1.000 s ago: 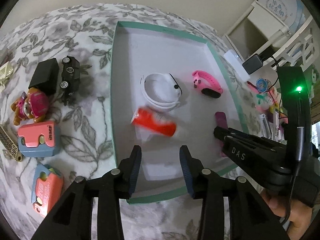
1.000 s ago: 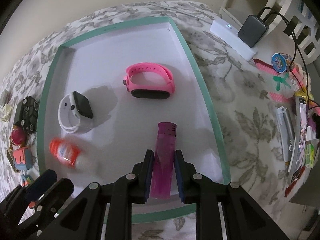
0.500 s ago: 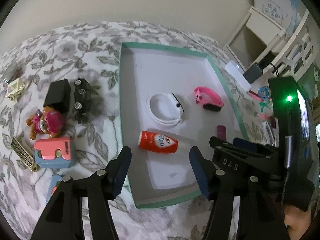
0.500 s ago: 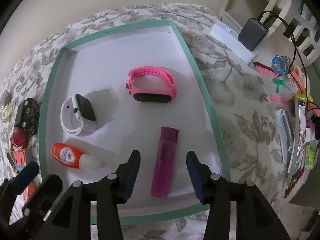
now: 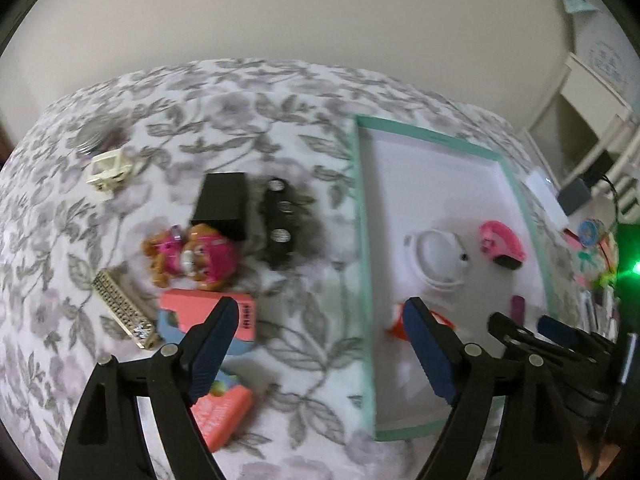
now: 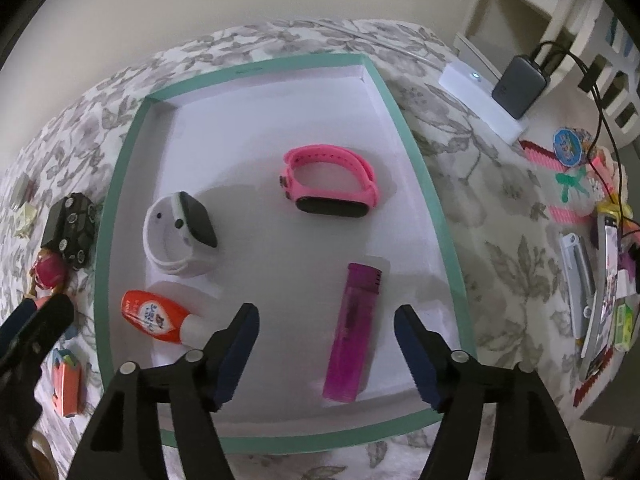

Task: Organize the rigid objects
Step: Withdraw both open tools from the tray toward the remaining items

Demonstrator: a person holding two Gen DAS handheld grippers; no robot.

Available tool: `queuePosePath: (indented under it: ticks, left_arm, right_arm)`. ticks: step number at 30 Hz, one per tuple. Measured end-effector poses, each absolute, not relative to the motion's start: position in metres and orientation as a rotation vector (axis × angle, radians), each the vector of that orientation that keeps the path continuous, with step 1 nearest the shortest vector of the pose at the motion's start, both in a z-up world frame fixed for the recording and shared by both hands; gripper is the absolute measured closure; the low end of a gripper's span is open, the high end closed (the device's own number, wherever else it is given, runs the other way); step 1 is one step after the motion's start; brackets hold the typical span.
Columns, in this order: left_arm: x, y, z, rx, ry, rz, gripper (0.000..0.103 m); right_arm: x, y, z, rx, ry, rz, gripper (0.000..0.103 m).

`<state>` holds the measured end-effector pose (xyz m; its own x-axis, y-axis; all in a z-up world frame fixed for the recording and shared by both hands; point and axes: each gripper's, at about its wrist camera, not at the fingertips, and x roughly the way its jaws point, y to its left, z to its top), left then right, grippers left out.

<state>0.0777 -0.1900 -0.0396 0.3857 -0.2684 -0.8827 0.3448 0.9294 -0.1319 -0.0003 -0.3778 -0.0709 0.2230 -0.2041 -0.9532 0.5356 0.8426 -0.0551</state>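
Note:
A teal-rimmed white tray [image 6: 424, 184] holds a pink band [image 6: 330, 192], a white watch [image 6: 180, 236], an orange bottle [image 6: 154, 316] and a purple lighter [image 6: 354, 332]. My right gripper [image 6: 326, 314] hangs over the tray's near end with its jaws opening. The lighter lies flat between them, touched by neither pad. My left gripper [image 5: 320, 304] straddles the tray's left rim [image 5: 362, 240]; its jaws are opening with nothing gripped. Its right finger hides part of the orange bottle [image 5: 400, 328].
On the flowered cloth left of the tray lie a black box [image 5: 222, 204], a black toy car [image 5: 280, 224], a pink plush toy [image 5: 192, 256], a pink-and-blue case [image 5: 184, 312] and a beige comb-like piece [image 5: 120, 308]. Right of the tray sit a charger [image 6: 520, 84], cables and small clutter.
My right gripper let go of the purple lighter and spread its jaws. The left gripper opened wider and swung left from over the tray toward the cloth. The orange bottle settled in the tray.

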Motion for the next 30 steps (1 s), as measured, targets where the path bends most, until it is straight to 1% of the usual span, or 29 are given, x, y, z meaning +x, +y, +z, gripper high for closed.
queuePosePath:
  ticks: [1, 7, 9, 10, 11, 16, 23, 30]
  left_arm:
    - [0.078, -0.188, -0.041, 0.078, 1.11, -0.381, 0.018]
    - [0.083, -0.176, -0.047, 0.087, 1.124, -0.321, 0.017]
    - [0.082, -0.17, -0.045, 0.088, 1.119, -0.294, 0.012]
    - [0.082, -0.168, -0.044, 0.086, 1.115, -0.28, 0.003]
    - [0.082, -0.163, -0.041, 0.08, 1.104, -0.263, 0.001]
    - [0.079, -0.149, -0.029, 0.047, 1.067, -0.233, 0.001]
    - [0.071, -0.144, -0.013, 0.083, 1.017, -0.219, 0.0]
    - [0.062, -0.138, 0.004, 0.084, 0.966, -0.209, 0.0]
  right_arm:
    - [0.0, -0.376, -0.07, 0.307, 1.245, -0.519, 0.026]
    - [0.001, -0.37, -0.066, 0.285, 1.228, -0.506, 0.014]
    - [0.0, -0.368, -0.063, 0.271, 1.219, -0.503, 0.005]
    - [-0.001, -0.367, -0.061, 0.262, 1.21, -0.503, 0.002]
    - [-0.001, -0.365, -0.058, 0.255, 1.2, -0.503, 0.0]
    - [-0.005, -0.357, -0.045, 0.253, 1.162, -0.481, 0.0]
    - [-0.008, -0.344, -0.034, 0.224, 1.138, -0.453, 0.0]
    - [-0.016, -0.341, -0.017, 0.286, 1.089, -0.432, 0.0]
